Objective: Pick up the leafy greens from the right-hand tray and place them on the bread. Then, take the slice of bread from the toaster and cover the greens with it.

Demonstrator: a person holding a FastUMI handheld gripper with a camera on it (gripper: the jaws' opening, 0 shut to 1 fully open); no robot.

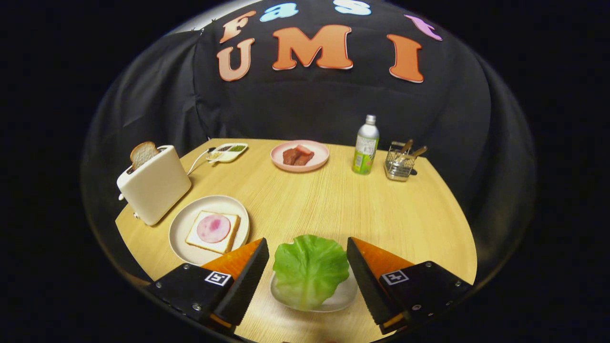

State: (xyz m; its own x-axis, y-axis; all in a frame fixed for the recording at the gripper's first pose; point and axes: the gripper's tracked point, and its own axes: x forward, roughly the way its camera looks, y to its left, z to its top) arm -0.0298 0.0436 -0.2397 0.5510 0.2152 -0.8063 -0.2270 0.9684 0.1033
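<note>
A green lettuce leaf (310, 270) lies on a small pale tray (347, 294) between my fingers. My gripper (308, 252) is open, one finger on each side of the leaf, neither pressing on it. Beyond the left finger stands a cream plate (183, 227) with a slice of bread (196, 237) topped by a round pink slice of ham (213, 228). Behind that plate is a cream toaster (155, 186) with a slice of bread (143, 153) sticking out of its slot.
At the back of the wooden table (333, 205) are a pink plate (322, 155) of reddish meat pieces, a green-labelled bottle (366, 145), a wire basket (399, 163) of utensils and a small divided dish (228, 152). The toaster's cord runs toward that dish.
</note>
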